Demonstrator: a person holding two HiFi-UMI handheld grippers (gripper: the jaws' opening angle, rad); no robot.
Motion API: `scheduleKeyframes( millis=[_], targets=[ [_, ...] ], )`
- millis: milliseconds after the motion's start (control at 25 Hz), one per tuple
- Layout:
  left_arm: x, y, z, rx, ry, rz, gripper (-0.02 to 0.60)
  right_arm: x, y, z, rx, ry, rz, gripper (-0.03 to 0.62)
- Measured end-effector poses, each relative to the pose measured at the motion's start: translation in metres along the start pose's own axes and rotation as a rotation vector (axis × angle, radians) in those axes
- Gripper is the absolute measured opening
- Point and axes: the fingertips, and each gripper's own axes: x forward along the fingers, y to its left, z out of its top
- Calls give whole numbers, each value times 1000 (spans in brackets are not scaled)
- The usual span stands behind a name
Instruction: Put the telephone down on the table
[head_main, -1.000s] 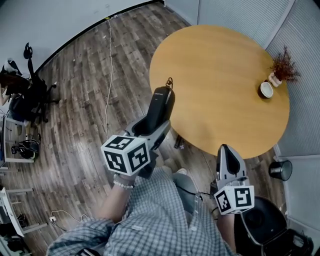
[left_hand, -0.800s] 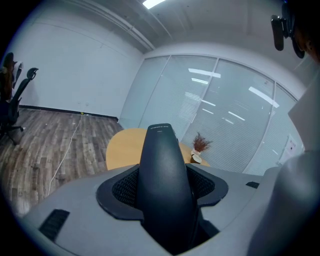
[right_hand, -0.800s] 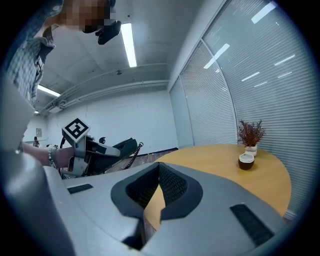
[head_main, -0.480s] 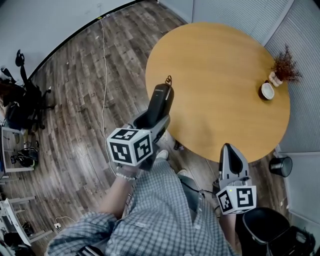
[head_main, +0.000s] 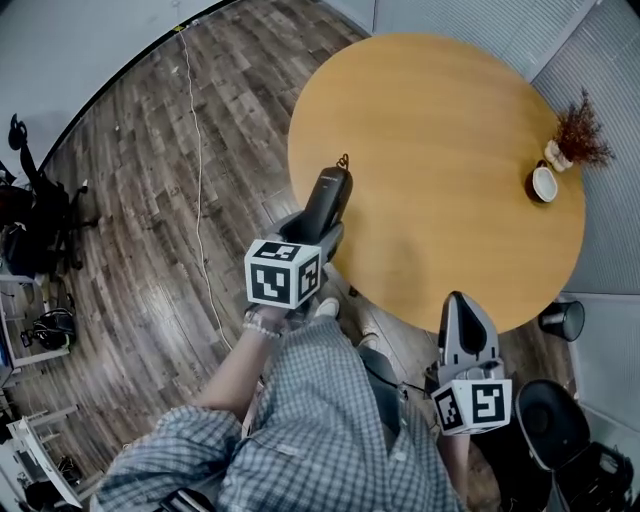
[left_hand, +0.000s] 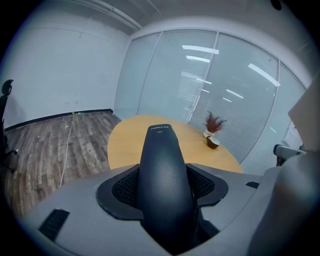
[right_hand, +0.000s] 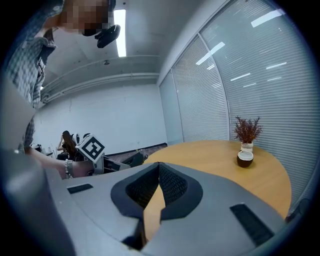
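Note:
A black telephone handset (head_main: 328, 200) stands up between the jaws of my left gripper (head_main: 318, 232), which is shut on its lower half. The handset's top end, with a small loop, shows over the near-left edge of the round wooden table (head_main: 440, 110). In the left gripper view the handset (left_hand: 161, 165) fills the middle, with a pad pressed against each side, and the table (left_hand: 127, 142) lies beyond it. My right gripper (head_main: 459, 303) hangs below the table's near edge. Its jaw tips meet with nothing between them (right_hand: 159, 172).
A dried plant in a small white vase (head_main: 578, 128) and a dark cup (head_main: 543, 183) stand at the table's far right edge. A black bin (head_main: 563, 320) and a dark chair (head_main: 560, 440) are at the right. A cable (head_main: 200, 170) runs across the wooden floor.
My left gripper has carried the handset a little to the right, closer to the table's edge. The right gripper has hardly moved.

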Motion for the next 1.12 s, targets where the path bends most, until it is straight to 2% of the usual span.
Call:
scheduleKeyframes(
  millis=[360, 760, 960, 1120],
  targets=[
    [57, 42, -25, 73, 87, 65, 279, 17, 9, 0, 7, 41, -48, 8],
    [96, 46, -53, 180, 169, 142, 279, 10, -5, -7, 21, 77, -99, 8],
    [107, 50, -65, 255, 208, 214, 281, 14, -9, -9, 30, 76, -107, 8],
    [103, 52, -65, 260, 186, 195, 281, 13, -3, -7, 29, 75, -108, 8]
  ],
)
